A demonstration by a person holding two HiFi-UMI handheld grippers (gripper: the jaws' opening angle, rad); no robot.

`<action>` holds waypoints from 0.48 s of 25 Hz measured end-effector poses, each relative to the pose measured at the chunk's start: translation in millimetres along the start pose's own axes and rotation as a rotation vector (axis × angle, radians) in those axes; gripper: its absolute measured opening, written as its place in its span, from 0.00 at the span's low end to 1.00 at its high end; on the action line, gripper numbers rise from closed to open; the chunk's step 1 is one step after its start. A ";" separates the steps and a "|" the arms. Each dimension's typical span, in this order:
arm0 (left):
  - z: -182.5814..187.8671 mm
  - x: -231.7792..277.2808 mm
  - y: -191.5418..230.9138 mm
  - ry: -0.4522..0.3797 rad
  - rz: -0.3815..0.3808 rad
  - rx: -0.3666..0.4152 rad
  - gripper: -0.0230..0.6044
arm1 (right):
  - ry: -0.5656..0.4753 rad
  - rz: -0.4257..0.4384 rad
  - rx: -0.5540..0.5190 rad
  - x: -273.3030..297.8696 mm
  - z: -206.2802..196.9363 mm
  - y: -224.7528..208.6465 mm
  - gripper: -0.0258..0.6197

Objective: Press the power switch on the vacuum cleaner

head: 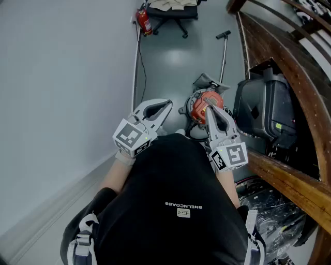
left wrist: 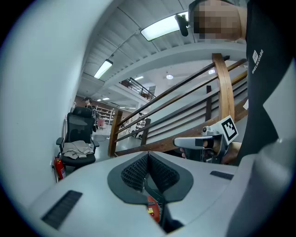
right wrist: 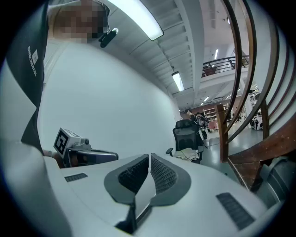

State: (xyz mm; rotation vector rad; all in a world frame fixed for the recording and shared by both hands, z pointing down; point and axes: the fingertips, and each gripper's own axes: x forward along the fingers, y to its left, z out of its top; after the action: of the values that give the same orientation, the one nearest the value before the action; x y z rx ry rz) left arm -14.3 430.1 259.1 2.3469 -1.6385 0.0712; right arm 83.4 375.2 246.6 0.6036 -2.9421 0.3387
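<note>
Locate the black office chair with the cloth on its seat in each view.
Head view: the office chair is at the top edge, centre.
Left gripper view: office chair at the left, mid-height.
Right gripper view: office chair right of centre, mid-height.
Shared landmark: the wooden stair railing, toward the right in all three.

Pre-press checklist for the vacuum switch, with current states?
1. Right gripper jaws shut, nothing between them: ok.
2. Left gripper jaws shut, nothing between them: ok.
3. Red-and-grey canister vacuum cleaner in the head view, under the right gripper's tip: ok.
4. Power switch located: cannot tell; no view shows it clearly.
5. Right gripper's tip touching the vacuum cleaner: cannot tell.
</note>
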 end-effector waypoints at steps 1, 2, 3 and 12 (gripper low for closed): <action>-0.6 1.1 -2.2 0.002 0.002 -0.001 0.06 | 0.001 0.003 0.000 -1.9 -0.1 -1.0 0.09; -1.0 2.1 -4.1 0.003 0.004 -0.001 0.06 | 0.001 0.005 -0.001 -3.7 -0.2 -1.9 0.09; -1.2 2.7 -5.8 0.003 0.006 -0.001 0.06 | 0.000 0.007 -0.001 -5.3 -0.2 -2.7 0.09; -3.8 2.8 -16.2 0.005 0.016 0.011 0.06 | -0.034 0.015 0.028 -19.4 1.2 -5.3 0.09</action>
State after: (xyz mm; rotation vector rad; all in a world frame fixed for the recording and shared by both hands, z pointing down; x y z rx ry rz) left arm 2.2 433.7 260.1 2.3405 -1.6588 0.0892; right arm 103.2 377.5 243.4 0.5973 -2.9808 0.3756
